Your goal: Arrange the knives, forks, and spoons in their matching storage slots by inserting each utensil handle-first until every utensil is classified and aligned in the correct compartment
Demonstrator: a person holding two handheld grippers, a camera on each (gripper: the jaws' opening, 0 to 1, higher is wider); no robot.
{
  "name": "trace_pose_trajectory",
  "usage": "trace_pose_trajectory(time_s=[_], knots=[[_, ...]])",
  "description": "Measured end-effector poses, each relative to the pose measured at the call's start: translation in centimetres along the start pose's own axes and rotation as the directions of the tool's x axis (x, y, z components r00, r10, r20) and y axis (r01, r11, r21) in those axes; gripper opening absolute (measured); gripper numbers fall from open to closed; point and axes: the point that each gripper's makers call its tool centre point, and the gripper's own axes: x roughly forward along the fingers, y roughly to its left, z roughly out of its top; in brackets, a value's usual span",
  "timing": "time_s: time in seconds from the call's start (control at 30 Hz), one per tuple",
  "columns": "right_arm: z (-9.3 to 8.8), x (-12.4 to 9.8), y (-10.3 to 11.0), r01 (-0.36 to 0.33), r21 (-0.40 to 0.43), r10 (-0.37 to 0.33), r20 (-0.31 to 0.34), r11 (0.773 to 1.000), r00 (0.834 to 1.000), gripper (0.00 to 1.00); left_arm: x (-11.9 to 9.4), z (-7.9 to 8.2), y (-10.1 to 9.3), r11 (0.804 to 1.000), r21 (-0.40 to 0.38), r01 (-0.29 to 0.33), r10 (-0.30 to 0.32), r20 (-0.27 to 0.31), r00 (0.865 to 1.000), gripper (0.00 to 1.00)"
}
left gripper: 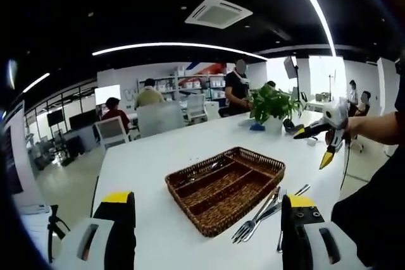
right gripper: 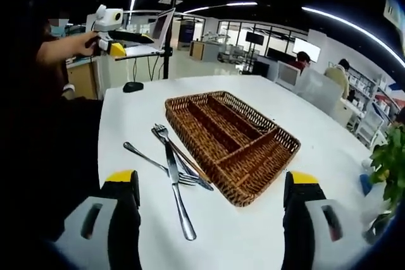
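- We hold both grippers, left gripper (left gripper: 202, 219) and right gripper (right gripper: 209, 210), above the white worktop (right gripper: 253, 238), fingers spread, holding nothing.
- Utensils (right gripper: 174, 169) lie just beside the wicker tray (right gripper: 231, 137).
- We read no writing.

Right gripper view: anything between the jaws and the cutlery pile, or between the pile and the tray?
Nothing visible. The forks lie on bare table touching the wicker tray, whose compartments look empty. The right gripper is open.

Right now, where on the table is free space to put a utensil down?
The white table is bare on the side of the wicker tray away from the utensils, toward the potted plant. It is crowded beside the tray's long side, where the forks and knives lie overlapping.
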Motion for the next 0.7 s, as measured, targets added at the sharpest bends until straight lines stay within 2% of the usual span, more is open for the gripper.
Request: trace_pose_trajectory(time_s=[0.07, 0.47, 0.5, 0.53, 0.57, 0.7], knots=[[-0.1, 0.2, 0.2, -0.006, -0.019, 0.006, 0.007, 1.000, 1.000, 0.88, -0.1, 0.1, 0.0, 1.000, -0.001, 0.001, -0.001, 0.010, 1.000, 1.00], [-1.1, 1.9, 0.9, -0.049, -0.006, 0.049, -0.011, 0.999, 0.999, 0.84, -0.6, -0.5, 0.3, 1.000, 0.006, -0.003, 0.003, -0.004, 1.000, 1.00], [-0.8, 2.0, 1.0, -0.053, 0.017, 0.053, 0.014, 0.998, 0.999, 0.86, -0.6, -0.5, 0.4, 1.000, 0.004, -0.004, 0.004, -0.006, 1.000, 1.00], [-0.1, 2.3, 1.4, -0.074, 0.026, 0.072, 0.064, 0.997, 0.995, 0.86, -0.6, -0.5, 0.4, 1.000, 0.003, -0.005, 0.005, -0.007, 1.000, 1.00], [-0.1, 2.3, 1.6, -0.084, 0.023, 0.082, 0.073, 0.996, 0.994, 0.86, -0.6, -0.6, 0.5, 1.000, 0.003, -0.007, 0.007, -0.008, 1.000, 1.00], [-1.9, 3.1, 1.6, -0.070, -0.023, 0.070, 0.008, 0.997, 0.997, 0.76, -0.6, -0.5, 0.5, 1.000, 0.006, -0.009, 0.009, -0.004, 1.000, 1.00]])
